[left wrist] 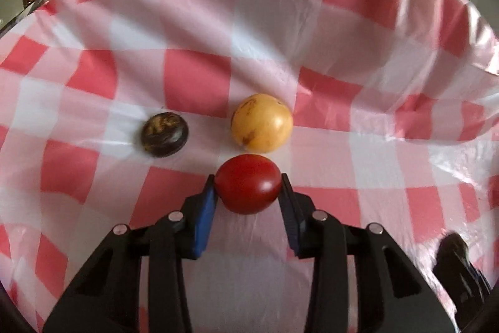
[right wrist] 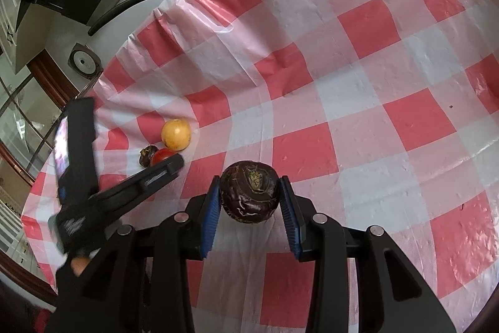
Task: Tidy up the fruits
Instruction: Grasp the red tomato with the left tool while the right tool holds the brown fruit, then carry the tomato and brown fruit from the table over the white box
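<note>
Two smooth round fruits [left wrist: 262, 123]; wrinkled dark one [right wrist: 249, 192] clamped.

**Soft daylight, fisheye bend, blur on the left**

Even, bright light falls on the glossy red-and-white checked plastic tablecloth [left wrist: 199, 74], with pale sheen along its wrinkles. The left wrist view is smeared throughout; the right is sharper. Both curve strongly toward dark corners.

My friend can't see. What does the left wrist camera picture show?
A black claw with blue pads grips a round red fruit above a red-and-white checked plastic tablecloth. Just beyond lie a round yellow fruit and a small dark brown fruit.
</note>
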A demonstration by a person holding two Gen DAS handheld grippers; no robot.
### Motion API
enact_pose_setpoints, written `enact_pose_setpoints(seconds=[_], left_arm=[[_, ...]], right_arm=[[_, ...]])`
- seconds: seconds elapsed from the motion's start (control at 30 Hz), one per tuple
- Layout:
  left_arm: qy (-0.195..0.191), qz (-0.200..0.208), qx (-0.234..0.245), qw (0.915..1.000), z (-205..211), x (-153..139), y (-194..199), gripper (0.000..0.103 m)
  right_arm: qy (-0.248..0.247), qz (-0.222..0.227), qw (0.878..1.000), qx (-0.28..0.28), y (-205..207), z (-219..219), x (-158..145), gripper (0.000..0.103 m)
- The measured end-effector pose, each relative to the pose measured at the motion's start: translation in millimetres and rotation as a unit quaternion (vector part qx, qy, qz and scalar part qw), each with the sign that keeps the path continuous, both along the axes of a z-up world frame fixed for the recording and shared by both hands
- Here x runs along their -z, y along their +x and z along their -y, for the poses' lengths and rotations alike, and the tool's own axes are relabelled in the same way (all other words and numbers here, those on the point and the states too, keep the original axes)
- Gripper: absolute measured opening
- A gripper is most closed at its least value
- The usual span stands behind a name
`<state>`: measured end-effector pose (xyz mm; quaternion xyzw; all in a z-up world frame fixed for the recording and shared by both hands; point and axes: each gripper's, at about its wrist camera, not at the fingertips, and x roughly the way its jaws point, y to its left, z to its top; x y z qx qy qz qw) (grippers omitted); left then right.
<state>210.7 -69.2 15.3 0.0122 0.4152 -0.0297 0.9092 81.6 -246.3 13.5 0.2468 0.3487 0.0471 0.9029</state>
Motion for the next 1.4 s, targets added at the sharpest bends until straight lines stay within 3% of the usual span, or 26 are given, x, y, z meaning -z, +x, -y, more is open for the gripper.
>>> enact_pose_setpoints(seconds=[0.2,0.43,0.77,1.0,1.27,1.4], left_arm=[[-0.034,0.046,-0.009,0.9983,-27.3,-21.2,-76.3,0.039],[-0.082,0.061,-0.040,0.9940,-74.8,-28.2,-157.1,0.039],[-0.083,0.039,-0.081,0.9925,-120.6,-14.7,-223.0,0.039],[-0.078,0.045,-0.081,0.9927,-134.0,-19.8,-276.6,0.040],[-0.068,0.046,-0.099,0.9917,-172.4,-19.4,-338.2,0.040],[-0.074,0.045,-0.118,0.9892,-192.5,-15.7,-356.1,0.040]], right_arm=[[0.002,0.001,1.000,0.001,-0.7,0.4,0.2,0.037],[0.003,0.002,1.000,0.001,-0.9,0.4,0.1,0.037],[0.002,0.000,1.000,0.001,-0.2,0.8,0.4,0.037],[-0.014,-0.011,1.000,-0.007,-1.1,-6.6,-0.8,0.037],[0.013,-0.017,0.997,-0.072,-76.9,-51.0,-5.9,0.037],[-0.005,-0.032,0.991,-0.127,-111.5,-96.3,-3.7,0.037]])
